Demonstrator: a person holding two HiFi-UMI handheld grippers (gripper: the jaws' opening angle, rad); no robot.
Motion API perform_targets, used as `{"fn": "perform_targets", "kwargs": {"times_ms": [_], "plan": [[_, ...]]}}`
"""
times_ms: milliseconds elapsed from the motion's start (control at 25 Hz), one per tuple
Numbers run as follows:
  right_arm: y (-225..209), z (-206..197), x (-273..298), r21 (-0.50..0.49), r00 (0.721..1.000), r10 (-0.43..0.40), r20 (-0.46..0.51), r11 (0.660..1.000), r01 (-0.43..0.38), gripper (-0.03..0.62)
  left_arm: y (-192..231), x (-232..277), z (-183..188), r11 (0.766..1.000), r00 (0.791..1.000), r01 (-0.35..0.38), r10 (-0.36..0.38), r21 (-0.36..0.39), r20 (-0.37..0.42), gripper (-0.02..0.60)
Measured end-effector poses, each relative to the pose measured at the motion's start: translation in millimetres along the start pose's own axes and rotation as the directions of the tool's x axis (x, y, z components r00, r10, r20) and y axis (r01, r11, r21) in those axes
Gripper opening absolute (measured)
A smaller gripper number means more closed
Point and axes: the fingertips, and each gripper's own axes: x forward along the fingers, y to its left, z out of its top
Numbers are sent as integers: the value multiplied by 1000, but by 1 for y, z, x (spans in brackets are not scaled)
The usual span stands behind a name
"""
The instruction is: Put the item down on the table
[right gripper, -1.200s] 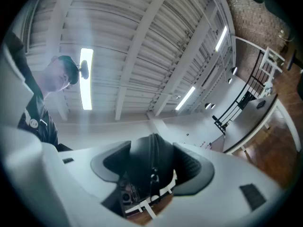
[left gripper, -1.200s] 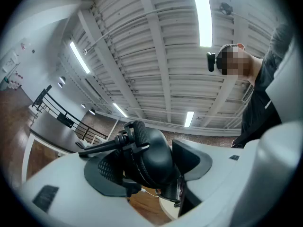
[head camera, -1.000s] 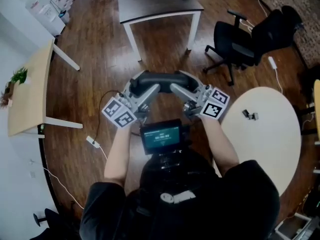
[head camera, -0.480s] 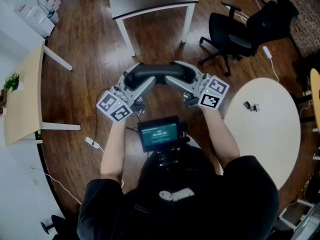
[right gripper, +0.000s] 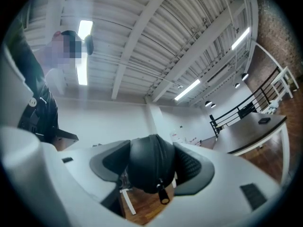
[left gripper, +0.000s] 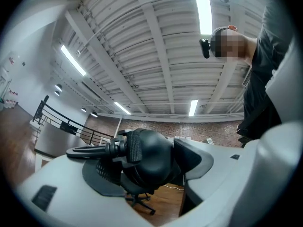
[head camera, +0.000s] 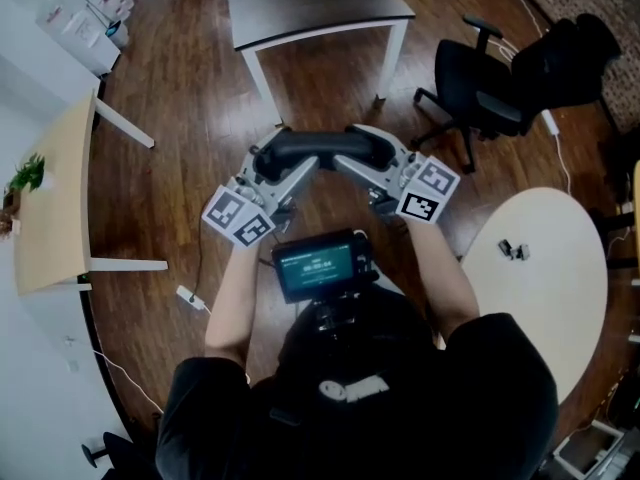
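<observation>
Two wide-set pairs of jaws each clamp one end of the black, rounded, zippered fabric pouch (head camera: pixel 318 149): my left gripper (left gripper: pixel 147 161), its jaws just eased wider, and my right gripper (right gripper: pixel 152 168). Gripping both ends probably keeps it level. It hangs above the brown wooden floor (head camera: pixel 190 108), on no table yet; the dark rectangular table (head camera: pixel 300 3) is well apart.

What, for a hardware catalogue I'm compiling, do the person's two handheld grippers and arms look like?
The left gripper and right gripper have pale grey moulded plastic jaws lined with dark grey textured pads. Each carries a white cube with black square markers: the left one, the right one. The person wears a black short-sleeved top; the forearms are bare.
</observation>
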Motion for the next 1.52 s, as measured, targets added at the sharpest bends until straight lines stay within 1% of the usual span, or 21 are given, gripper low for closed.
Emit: {"fn": "perform_targets", "kwargs": {"times_ms": [80, 160, 240, 400, 520, 600, 720, 880, 1000, 1240, 1320, 1520], "plan": [[-24, 12, 7, -7, 999, -17, 27, 1000, 17, 307, 15, 20, 7, 998, 1000, -28, 27, 57, 7, 325], [-49, 23, 14, -27, 998, -44, 41, 999, 45, 328, 28, 43, 12, 991, 999, -50, 50, 124, 2, 327], [-70, 34, 19, -44, 998, -57, 39, 997, 59, 345, 40, 62, 16, 985, 998, -69, 70, 160, -2, 327], [-113, 52, 24, -78, 998, -57, 15, 995, 58, 331, 69, 99, 15, 985, 996, -89, 92, 147, -14, 327], [-157, 63, 21, -76, 998, -56, 11, 996, 57, 330, 92, 139, 7, 985, 995, -94, 99, 142, -33, 327], [-174, 69, 17, -81, 998, -55, 8, 995, 55, 330, 99, 155, 4, 986, 994, -93, 100, 141, -40, 326], [-178, 69, 18, -87, 999, -48, 0, 995, 48, 330, 101, 157, 2, 985, 994, -100, 105, 139, -33, 325], [-177, 70, 25, -100, 1000, -23, -3, 995, 23, 330, 104, 153, 6, 980, 992, -118, 122, 158, -18, 325], [-179, 72, 30, -114, 1000, -17, -12, 993, 16, 331, 110, 153, 8, 980, 991, -130, 132, 152, -5, 326], [-179, 68, 39, -120, 1000, 3, -21, 993, -6, 331, 115, 146, 9, 975, 988, -150, 152, 164, 2, 325], [-192, 69, 46, -120, 1000, 5, -25, 993, -8, 330, 129, 153, 8, 975, 988, -153, 155, 160, 0, 325], [-246, 74, 76, -136, 999, -11, -34, 991, 6, 331, 187, 181, 7, 980, 989, -146, 148, 137, -2, 325]]}}
